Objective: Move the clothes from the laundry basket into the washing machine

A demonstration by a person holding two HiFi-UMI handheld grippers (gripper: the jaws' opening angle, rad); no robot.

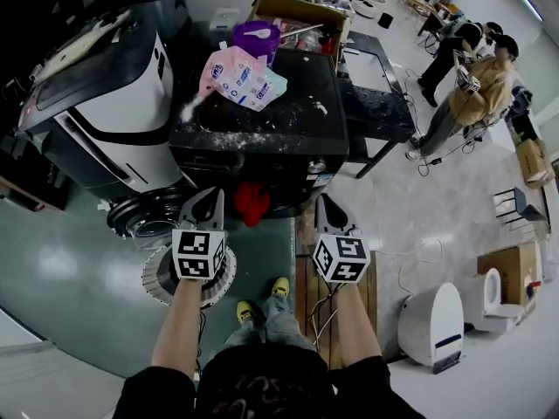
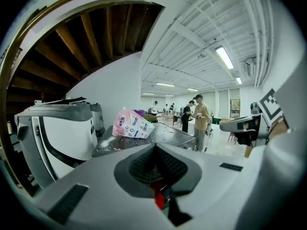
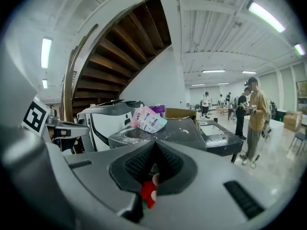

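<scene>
Two grippers are clamped tight, the left gripper [image 1: 212, 195] and the right gripper [image 1: 324, 202], and each gripper view shows a scrap of red cloth pinched low between its closed jaws. The small red fabric garment [image 1: 252, 204] hangs in the air between them, just before the front of the black box-shaped machine with a powder-dusted top [image 1: 262, 129]. The round white perforated laundry basket [image 1: 157, 285] stands on the floor under the left gripper, so the garment is already out of it.

The step in hand, as I judge it, is carrying the lifted piece from basket to washer. A dark ringed round opening [image 1: 140, 221], low at the foot of the white-and-black machine [image 1: 105, 103] on the left, looks like the drum door, though I cannot be sure. The next move calls for swinging both grippers together toward that mouth, keeping the cloth off the rim, pushing it well inside, and only then spreading the jaws
</scene>
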